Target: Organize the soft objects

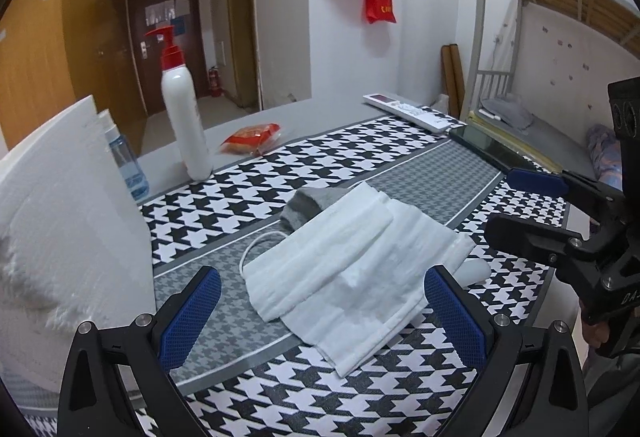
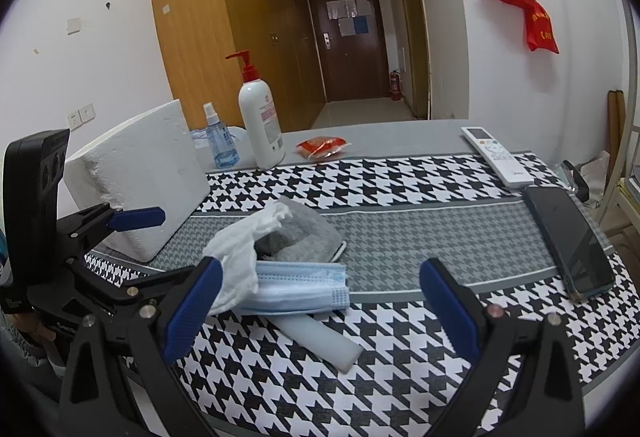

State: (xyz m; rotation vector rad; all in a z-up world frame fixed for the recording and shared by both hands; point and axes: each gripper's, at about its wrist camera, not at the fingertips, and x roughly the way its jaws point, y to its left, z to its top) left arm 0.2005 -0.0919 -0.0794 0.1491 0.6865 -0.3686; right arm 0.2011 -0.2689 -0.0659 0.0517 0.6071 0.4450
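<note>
Left gripper (image 1: pixel 322 313) held low over the black-and-white houndstooth table mat (image 1: pixel 304 397), blue-padded fingers (image 1: pixel 191 317) spread wide on either side of the pile, clamping nothing. Right gripper (image 2: pixel 320 307) likewise spread wide and empty, hovering just right of the pile; in the left wrist view, seen beyond the pile's right edge.

Pile of soft things lying mid-mat on the grey band: folded white cloth (image 1: pixel 352 269) on top, a pale blue pleated face mask (image 2: pixel 300 287) beneath it, a grey knitted piece (image 1: pixel 302 203) poking out behind, a translucent white tube (image 2: pixel 320 339) sticking out from under the mask.

Left of the pile, a white foam block (image 2: pixel 136 177); behind it, a white pump bottle with red nozzle (image 2: pixel 260 125) and a small clear blue spray bottle (image 2: pixel 218 143). Far right of the pile, a white remote control (image 2: pixel 496 155) and a dark phone (image 2: pixel 568 241).
</note>
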